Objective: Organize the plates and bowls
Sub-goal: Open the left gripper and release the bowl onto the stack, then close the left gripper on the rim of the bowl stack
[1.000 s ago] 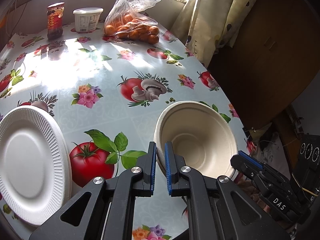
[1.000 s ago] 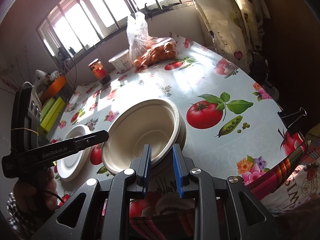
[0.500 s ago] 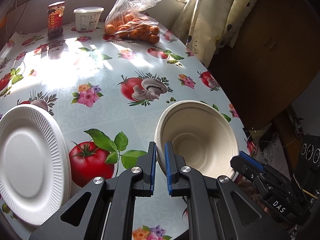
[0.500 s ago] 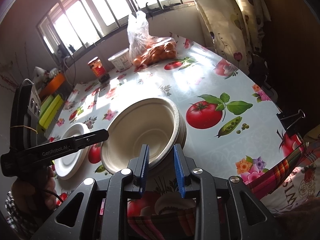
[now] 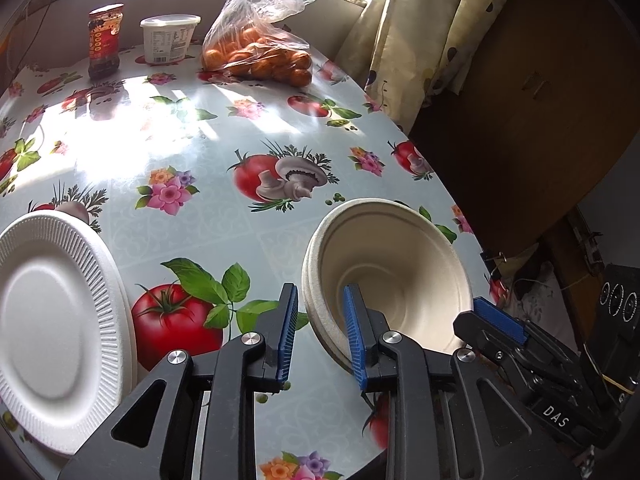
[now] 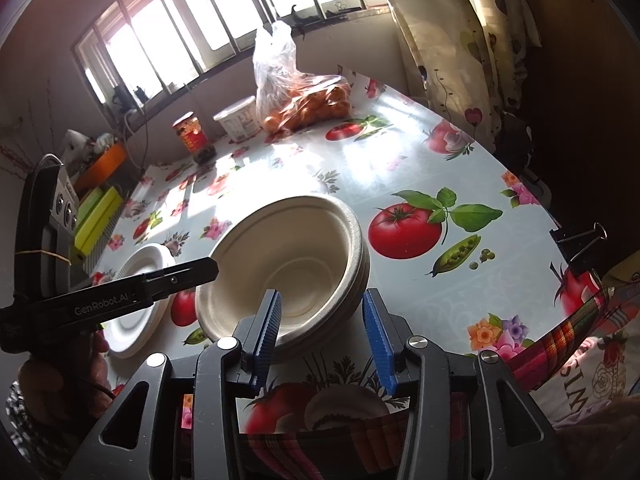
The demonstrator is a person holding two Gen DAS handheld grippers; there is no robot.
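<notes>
A sunlit desk point(image 5: 208, 232) is covered with a glossy cloth printed with tomatoes, mushrooms and flowers; barred windows and a patterned curtain point(image 5: 416, 40) are seen behind it. At the far edge a bag of oranges point(image 5: 260, 56), a white tub point(image 5: 170, 38) and a red-labelled jar point(image 5: 105, 42) are set near one another. A stack of beige bowls point(image 6: 288, 264) is placed on the desk near its front edge, and a stack of white ribbed plates point(image 5: 52, 320) lies apart from it, to the left in the left wrist view. The jaws of the left gripper point(image 5: 320, 336) have just been opening and are released, straddling the bowl's near rim without pressing it. The jaws of the right gripper point(image 6: 324, 330) have likewise just been opening and stand released around the rim on the opposite side.
</notes>
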